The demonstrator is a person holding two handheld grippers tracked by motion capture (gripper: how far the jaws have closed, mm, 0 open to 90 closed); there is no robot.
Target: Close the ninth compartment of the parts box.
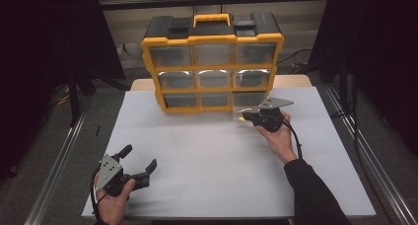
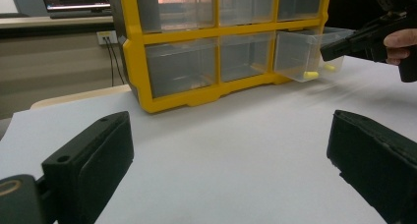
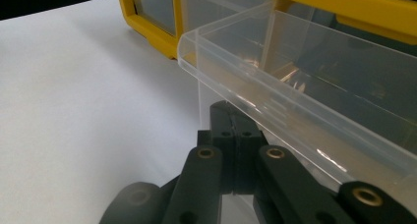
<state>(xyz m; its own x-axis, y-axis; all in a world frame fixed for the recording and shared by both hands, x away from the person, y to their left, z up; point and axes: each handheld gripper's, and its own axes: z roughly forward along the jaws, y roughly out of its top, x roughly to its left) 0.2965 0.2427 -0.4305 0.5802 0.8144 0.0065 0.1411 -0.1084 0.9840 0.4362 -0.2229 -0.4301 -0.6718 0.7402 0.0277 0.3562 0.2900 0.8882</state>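
The left gripper (image 1: pixel 140 162) sits nearest, low at the front of the white table (image 1: pixel 207 156), its jaws spread wide with nothing between them, seemingly parked out of the way. Well ahead of it and off to its right, the right gripper (image 1: pixel 245 117) has its jaws pressed together on the front wall of a clear plastic drawer (image 2: pixel 307 54), the bottom right one of the yellow organiser cabinet (image 1: pixel 213 62). That drawer stands partly out of its slot, probably so the small yellow piece (image 2: pixel 311 75) inside can be reached.
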